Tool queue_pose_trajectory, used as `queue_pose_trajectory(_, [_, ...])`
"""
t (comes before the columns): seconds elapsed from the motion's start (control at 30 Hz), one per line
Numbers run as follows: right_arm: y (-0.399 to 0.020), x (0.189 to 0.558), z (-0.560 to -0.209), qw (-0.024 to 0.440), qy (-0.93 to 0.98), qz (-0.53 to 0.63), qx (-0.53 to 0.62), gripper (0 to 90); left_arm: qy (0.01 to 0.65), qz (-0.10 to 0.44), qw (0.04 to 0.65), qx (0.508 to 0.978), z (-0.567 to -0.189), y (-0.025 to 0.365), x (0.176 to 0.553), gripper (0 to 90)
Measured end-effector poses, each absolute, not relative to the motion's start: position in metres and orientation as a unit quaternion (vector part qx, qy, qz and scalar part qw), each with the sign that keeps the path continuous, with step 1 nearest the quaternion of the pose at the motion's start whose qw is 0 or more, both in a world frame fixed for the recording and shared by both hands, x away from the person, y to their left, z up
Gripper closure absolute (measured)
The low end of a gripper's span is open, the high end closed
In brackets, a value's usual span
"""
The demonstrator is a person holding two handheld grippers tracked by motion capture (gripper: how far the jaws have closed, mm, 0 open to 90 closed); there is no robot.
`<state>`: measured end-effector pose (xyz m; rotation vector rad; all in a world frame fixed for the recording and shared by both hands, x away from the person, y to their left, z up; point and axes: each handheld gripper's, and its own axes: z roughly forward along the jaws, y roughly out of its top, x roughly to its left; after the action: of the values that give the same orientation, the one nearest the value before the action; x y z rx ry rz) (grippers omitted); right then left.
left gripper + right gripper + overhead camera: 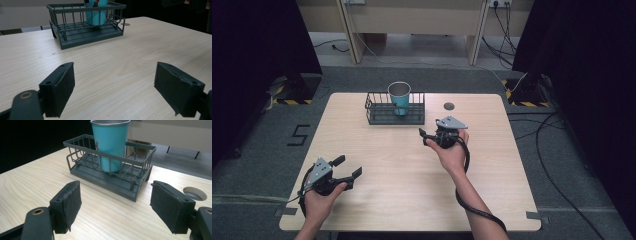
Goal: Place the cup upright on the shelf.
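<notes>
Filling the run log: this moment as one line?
teal metal cup: upright in grey wire basket; left tongs: open, empty; right tongs: open, empty

the high view is soft and low in detail, with even light from above on the pale table (412,175) and near-black curtains at both sides. shadows under the hands are faint. in the gripper views the jaws at the bottom are dark and a little soft. the rack (110,173) beyond them is sharp in the right gripper view and slightly blurred in the left. no glare shows on the wood; the cup (111,142) rim catches a dull sheen.
</notes>
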<state>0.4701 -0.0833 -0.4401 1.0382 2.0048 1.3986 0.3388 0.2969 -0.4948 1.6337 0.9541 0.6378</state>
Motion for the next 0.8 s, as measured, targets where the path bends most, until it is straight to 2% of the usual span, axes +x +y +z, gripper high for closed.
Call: queue_pose_trajectory(0.8, [-0.121,0.444,-0.453,0.250,0.735,0.496,0.388,25.0,0.402,0.270,0.542,0.687,-0.495,0.297,0.339,16.4])
